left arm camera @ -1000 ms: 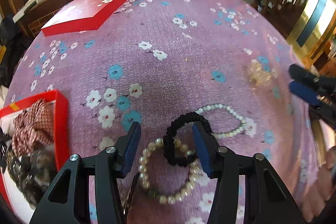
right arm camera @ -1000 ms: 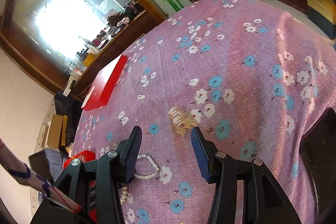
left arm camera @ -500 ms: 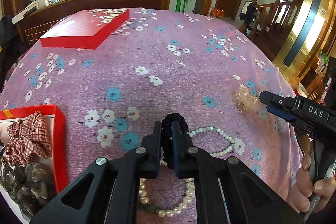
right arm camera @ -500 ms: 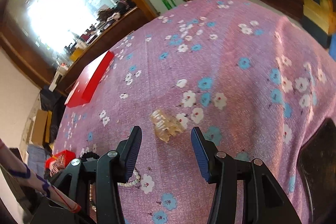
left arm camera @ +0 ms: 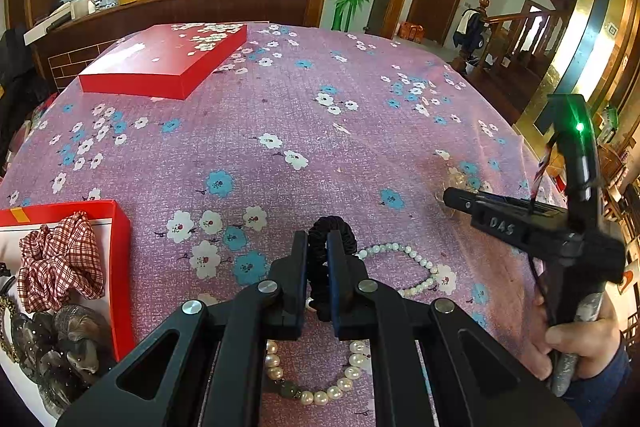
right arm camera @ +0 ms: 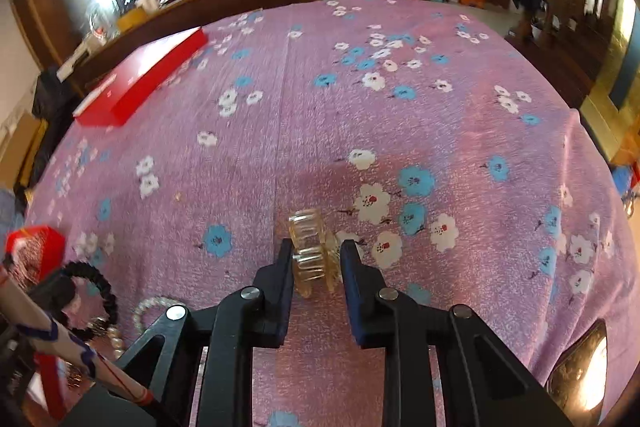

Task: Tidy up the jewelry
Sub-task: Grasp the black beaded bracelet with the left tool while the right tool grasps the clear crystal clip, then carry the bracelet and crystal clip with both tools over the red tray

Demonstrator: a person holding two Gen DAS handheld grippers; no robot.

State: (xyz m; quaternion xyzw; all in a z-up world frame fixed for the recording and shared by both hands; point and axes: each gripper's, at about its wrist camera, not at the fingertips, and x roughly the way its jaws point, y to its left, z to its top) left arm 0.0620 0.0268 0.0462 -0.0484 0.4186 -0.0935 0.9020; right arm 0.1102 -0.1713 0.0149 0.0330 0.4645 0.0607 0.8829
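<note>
My left gripper is shut on a black hair tie and holds it above the purple flowered cloth. The tie also shows in the right wrist view. Below it lie a small white pearl bracelet and a larger pearl bracelet. My right gripper has its jaws closed in on both sides of a clear amber hair claw that rests on the cloth. An open red box at the left holds a checked scrunchie and dark beads.
A closed red lid with flower print lies at the far left of the table. The right gripper's body and the hand holding it stand at the right of the left wrist view. The table edge runs along the right.
My left gripper shut on the black hair tie and lifted it off the cloth. My right gripper moved down to the amber hair claw and narrowed around it.
</note>
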